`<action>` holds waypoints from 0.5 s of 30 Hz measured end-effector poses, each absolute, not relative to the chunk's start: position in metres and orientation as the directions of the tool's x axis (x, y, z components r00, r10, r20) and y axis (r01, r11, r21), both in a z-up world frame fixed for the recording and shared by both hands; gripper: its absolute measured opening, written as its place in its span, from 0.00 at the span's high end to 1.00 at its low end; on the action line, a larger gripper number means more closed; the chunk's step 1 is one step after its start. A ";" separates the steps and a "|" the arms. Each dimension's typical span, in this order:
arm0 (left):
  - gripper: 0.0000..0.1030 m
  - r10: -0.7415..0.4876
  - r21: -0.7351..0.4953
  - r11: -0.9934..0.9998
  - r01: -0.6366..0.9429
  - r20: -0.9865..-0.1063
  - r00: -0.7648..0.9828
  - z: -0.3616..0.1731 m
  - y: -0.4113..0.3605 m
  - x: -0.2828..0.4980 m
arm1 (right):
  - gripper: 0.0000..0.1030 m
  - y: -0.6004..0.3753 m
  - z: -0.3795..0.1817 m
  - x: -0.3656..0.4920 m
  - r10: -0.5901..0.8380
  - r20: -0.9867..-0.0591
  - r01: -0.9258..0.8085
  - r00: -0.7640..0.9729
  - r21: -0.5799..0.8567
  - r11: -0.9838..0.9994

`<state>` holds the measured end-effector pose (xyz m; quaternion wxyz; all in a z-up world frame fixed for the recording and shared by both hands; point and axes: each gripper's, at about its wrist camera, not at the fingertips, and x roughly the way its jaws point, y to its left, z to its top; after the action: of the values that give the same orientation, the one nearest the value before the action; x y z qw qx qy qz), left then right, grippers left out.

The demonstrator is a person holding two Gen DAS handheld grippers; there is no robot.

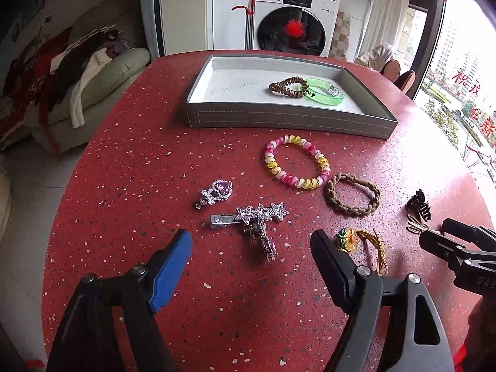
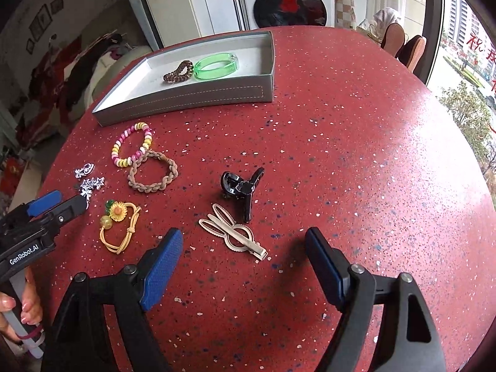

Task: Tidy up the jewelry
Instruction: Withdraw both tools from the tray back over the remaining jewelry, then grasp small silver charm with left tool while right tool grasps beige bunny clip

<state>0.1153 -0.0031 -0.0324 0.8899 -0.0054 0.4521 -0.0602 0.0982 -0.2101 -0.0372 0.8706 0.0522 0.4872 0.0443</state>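
Note:
A grey tray (image 1: 288, 117) (image 2: 186, 99) at the back of the red table holds a brown coil hair tie (image 1: 286, 86) (image 2: 179, 71) and a green bangle (image 1: 325, 91) (image 2: 215, 66). In front of it lie a pink-yellow coil bracelet (image 1: 296, 166) (image 2: 131, 148), a braided brown hair tie (image 1: 352, 193) (image 2: 153, 172), a heart brooch (image 1: 215, 193) and a star hair clip (image 1: 254, 217) (image 2: 91, 184). My left gripper (image 1: 251, 246) is open around the star clip, not touching it. My right gripper (image 2: 245, 243) is open around a beige rabbit clip (image 2: 232, 235), with a black claw clip (image 2: 241, 189) just beyond.
A sunflower hair tie (image 1: 361, 243) (image 2: 119, 226) lies between the two grippers. A person's hand (image 2: 21, 310) holds the left gripper's handle. Beyond the table stand a washing machine (image 1: 294, 21), a sofa with clothes (image 1: 77, 71) and a window at the right.

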 end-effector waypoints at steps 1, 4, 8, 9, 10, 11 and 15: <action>0.08 -0.112 -0.065 0.993 0.102 -0.805 0.582 -0.033 -0.004 0.116 | 0.23 -0.208 -0.037 0.099 0.121 -0.846 -0.040 0.519 0.118 0.992; 0.13 -0.114 -0.063 0.992 0.106 -0.804 0.584 -0.033 -0.006 0.115 | 0.31 -0.205 -0.037 0.100 0.109 -0.852 -0.079 0.512 0.079 0.994; 0.17 -0.118 -0.064 0.992 0.112 -0.809 0.576 -0.035 -0.006 0.115 | 0.42 -0.202 -0.037 0.098 0.104 -0.861 -0.131 0.499 0.043 0.990; 0.21 -0.118 -0.064 0.992 0.113 -0.809 0.576 -0.036 -0.006 0.114 | 0.44 -0.200 -0.037 0.097 0.101 -0.863 -0.145 0.496 0.032 0.989; 0.30 -0.120 -0.064 0.991 0.116 -0.810 0.574 -0.037 -0.006 0.114 | 0.45 -0.198 -0.037 0.096 0.096 -0.865 -0.159 0.493 0.019 0.987; 0.31 -0.122 -0.065 0.991 0.119 -0.814 0.568 -0.038 -0.006 0.115 | 0.46 -0.196 -0.037 0.096 0.091 -0.866 -0.172 0.491 0.006 0.985; 0.42 -0.129 -0.069 0.990 0.126 -0.817 0.562 -0.040 -0.005 0.114 | 0.52 -0.192 -0.037 0.095 0.102 -0.870 -0.202 0.483 0.002 0.979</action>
<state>0.1144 -0.0047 -0.0401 0.8836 -0.0013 0.4626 -0.0721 0.0949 -0.1921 -0.0372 0.8597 -0.0501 0.5006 0.0883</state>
